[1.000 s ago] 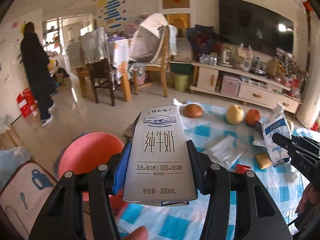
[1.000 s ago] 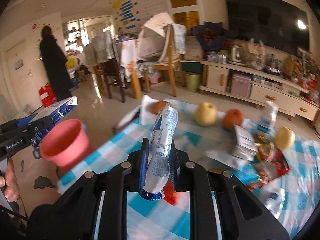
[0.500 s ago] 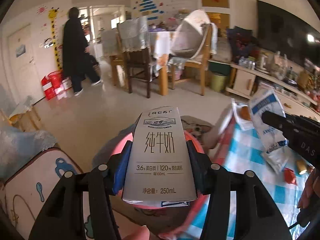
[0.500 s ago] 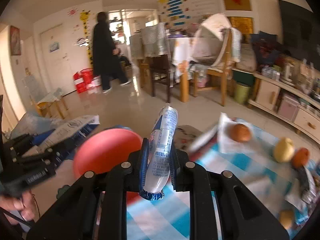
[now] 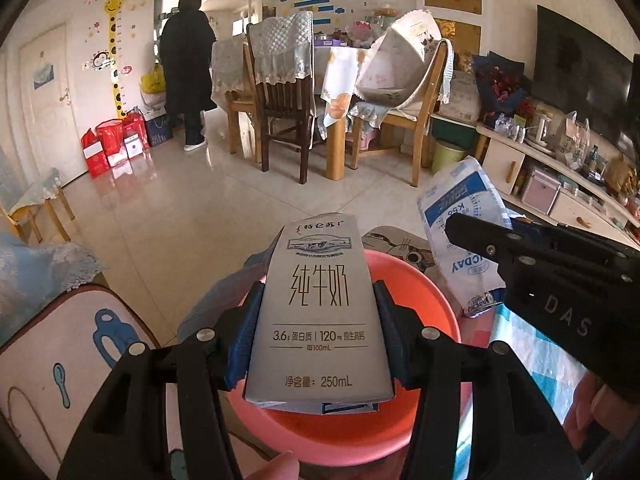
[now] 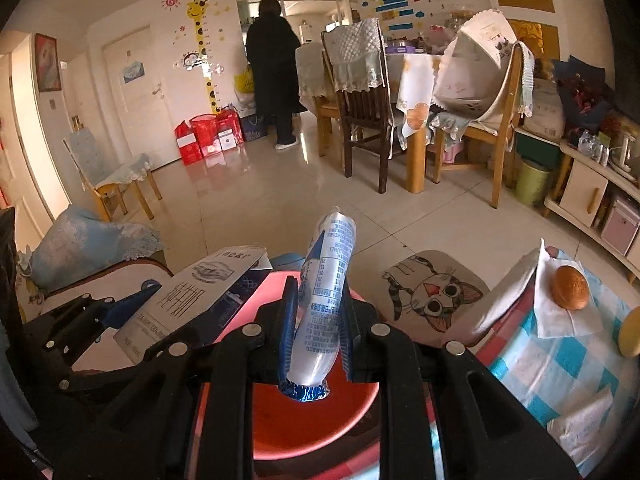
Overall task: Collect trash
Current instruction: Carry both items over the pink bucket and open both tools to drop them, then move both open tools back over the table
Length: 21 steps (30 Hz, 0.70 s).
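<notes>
A grey 250 mL milk carton (image 5: 320, 320) stands upright in my left gripper (image 5: 318, 296), whose jaws are shut on its sides. Directly under it sits a pink round bin (image 5: 424, 292) on the floor. My right gripper (image 6: 320, 292) is shut on a flattened white-and-blue pouch (image 6: 328, 264), also above the bin (image 6: 312, 428). In the left wrist view the pouch (image 5: 452, 196) and the right gripper (image 5: 460, 232) hang just right of the carton. In the right wrist view the carton (image 6: 192, 292) is close on the left.
A table with a blue checked cloth (image 6: 560, 360) lies to the right, with a bread roll (image 6: 570, 288) on a napkin. A cat-face stool (image 6: 432, 292) stands behind the bin. A padded seat (image 5: 60, 360) is at left. A person in a dark coat (image 5: 188, 60) stands far back by dining chairs.
Both grippers have swung left off the checked table to above the pink bin and dipped slightly. Each keeps its hold, on the carton and on the pouch.
</notes>
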Motion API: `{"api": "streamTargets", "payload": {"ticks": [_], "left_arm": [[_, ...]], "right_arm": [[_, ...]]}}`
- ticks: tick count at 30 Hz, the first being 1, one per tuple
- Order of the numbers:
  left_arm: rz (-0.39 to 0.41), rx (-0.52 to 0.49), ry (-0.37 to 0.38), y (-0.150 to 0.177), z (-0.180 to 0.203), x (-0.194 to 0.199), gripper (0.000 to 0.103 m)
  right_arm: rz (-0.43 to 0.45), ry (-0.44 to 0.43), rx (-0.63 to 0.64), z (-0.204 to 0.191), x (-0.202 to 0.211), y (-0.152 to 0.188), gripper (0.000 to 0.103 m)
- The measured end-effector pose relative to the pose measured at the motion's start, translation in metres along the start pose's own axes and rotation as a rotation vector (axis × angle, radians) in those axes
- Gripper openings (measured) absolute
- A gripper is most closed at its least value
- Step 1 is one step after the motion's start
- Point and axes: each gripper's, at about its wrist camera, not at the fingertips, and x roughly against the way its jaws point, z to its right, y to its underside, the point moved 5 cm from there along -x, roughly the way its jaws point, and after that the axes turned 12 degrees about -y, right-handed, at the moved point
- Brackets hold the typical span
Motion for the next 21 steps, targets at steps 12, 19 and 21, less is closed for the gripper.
{"api": "streamTargets", "payload": {"ticks": [12,19,21], "left_arm": [[-0.052,0.017,-0.008,0.015,-0.005,-0.033,0.055],[-0.090,0.005,0.000,0.026,0.003,-0.049,0.055],[-0.100,0.003,-0.004,0.030,0.004,-0.053,0.055]], "right_arm": [[-0.059,-0.052,-0.023,0.015,-0.030,0.009,0.020],[-0.120,-0.059,-0.021,0.022,-0.048,0.018,0.026],[-0.127,-0.060,-0.025,0.024,-0.052,0.021,0.036]]}}
